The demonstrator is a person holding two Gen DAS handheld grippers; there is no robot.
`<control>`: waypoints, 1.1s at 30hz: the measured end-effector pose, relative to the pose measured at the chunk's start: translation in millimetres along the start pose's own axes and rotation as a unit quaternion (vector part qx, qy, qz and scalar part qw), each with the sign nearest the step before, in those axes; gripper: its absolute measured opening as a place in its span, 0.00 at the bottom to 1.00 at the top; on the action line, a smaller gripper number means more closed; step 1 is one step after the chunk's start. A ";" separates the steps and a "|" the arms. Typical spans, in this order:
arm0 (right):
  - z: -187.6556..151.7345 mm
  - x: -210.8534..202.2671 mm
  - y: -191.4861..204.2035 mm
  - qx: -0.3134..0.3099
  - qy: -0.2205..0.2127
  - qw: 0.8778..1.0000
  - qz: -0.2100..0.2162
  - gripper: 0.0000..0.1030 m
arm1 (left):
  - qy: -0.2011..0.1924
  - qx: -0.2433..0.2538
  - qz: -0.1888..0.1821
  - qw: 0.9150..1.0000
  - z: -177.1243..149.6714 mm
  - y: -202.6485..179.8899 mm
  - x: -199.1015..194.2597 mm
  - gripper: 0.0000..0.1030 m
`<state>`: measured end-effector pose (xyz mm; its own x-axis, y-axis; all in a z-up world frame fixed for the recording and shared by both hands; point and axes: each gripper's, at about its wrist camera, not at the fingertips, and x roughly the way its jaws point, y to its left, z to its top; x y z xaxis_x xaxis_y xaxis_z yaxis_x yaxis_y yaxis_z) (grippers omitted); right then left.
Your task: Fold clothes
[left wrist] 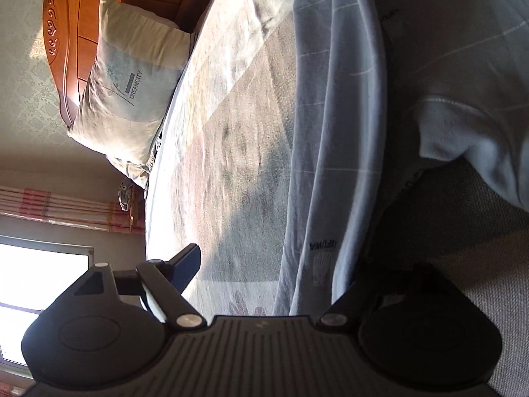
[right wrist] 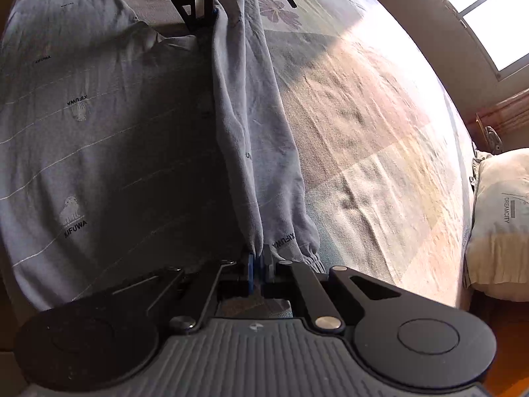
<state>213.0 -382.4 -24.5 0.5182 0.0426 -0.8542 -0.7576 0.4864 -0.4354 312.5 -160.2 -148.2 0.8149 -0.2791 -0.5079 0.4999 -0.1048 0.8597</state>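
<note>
Right hand-held gripper (right wrist: 259,259) pinches sleeve (right wrist: 264,152) edge; bedspread (right wrist: 380,132) beside bare.

Surface: a bed (right wrist: 380,125) with a patterned sheet in muted patches, a purple flower printed at its far part.
On it, left: a pale blue garment (right wrist: 99,125) with thin white lines, spread out.
On it, right edge: a cream pillow (right wrist: 502,218).

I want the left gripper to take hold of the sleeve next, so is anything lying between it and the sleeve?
Nothing visible. The left gripper is open with the sleeve running between its fingers, and only bare bedsheet lies beside it. The right gripper is shut on the cuff end.
</note>
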 end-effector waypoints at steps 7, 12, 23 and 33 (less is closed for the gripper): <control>15.1 20.9 17.8 -0.001 0.005 1.000 0.005 0.05 | -0.017 0.032 0.038 0.999 -2.1 -1.6 -10.6 0.79; 16.0 23.5 18.5 -0.001 0.009 1.000 0.005 0.05 | -0.023 0.026 0.054 0.998 -3.4 6.6 -21.5 0.79; 18.8 23.2 18.3 -0.005 0.014 1.000 0.007 0.05 | -0.015 0.037 0.015 0.999 -6.4 4.7 -19.6 0.23; 21.2 18.6 21.0 -0.015 0.007 1.000 -0.005 0.05 | -0.008 0.020 -0.108 0.994 -10.4 25.2 -19.8 0.00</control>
<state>215.1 -352.9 -43.5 0.5203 0.0248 -0.8536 -0.7643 0.4595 -0.4525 312.0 -147.4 -117.0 0.6854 -0.2608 -0.6799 0.6500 -0.2019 0.7326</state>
